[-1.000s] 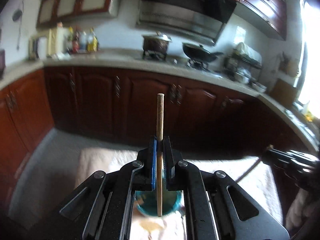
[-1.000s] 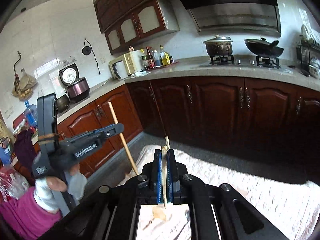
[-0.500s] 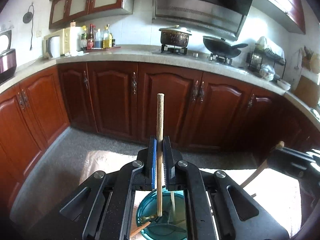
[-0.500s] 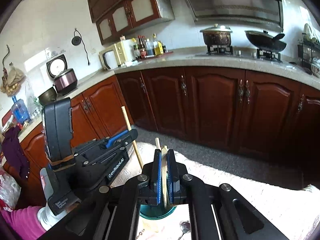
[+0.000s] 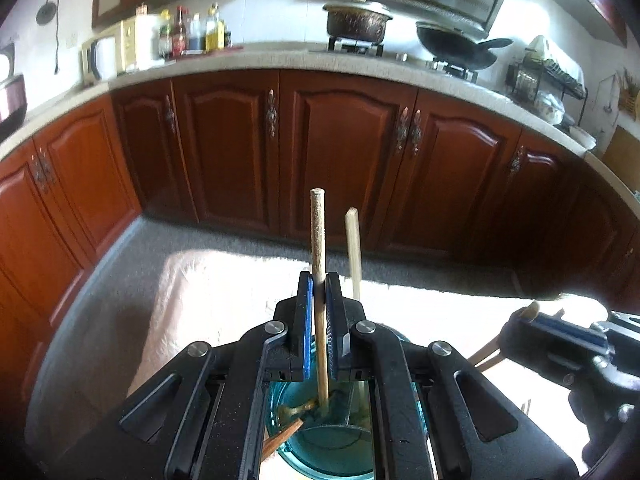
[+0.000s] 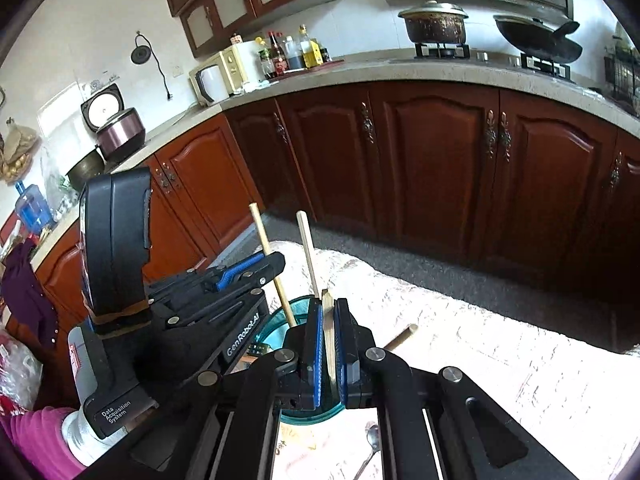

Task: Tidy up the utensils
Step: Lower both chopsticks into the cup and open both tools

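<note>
Left gripper: jaws pinching wooden stick, lower end inside teal cup | Right gripper: jaws pinching flat wooden utensil above cup | Spoon: lying on cloth-covered bench

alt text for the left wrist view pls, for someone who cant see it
The left hand-held gripper is shut on an upright wooden stick whose lower end dips into a teal glass cup on a white cloth. A paler stick also stands in the cup; dark wood kitchen cabinets fill the background.
</note>
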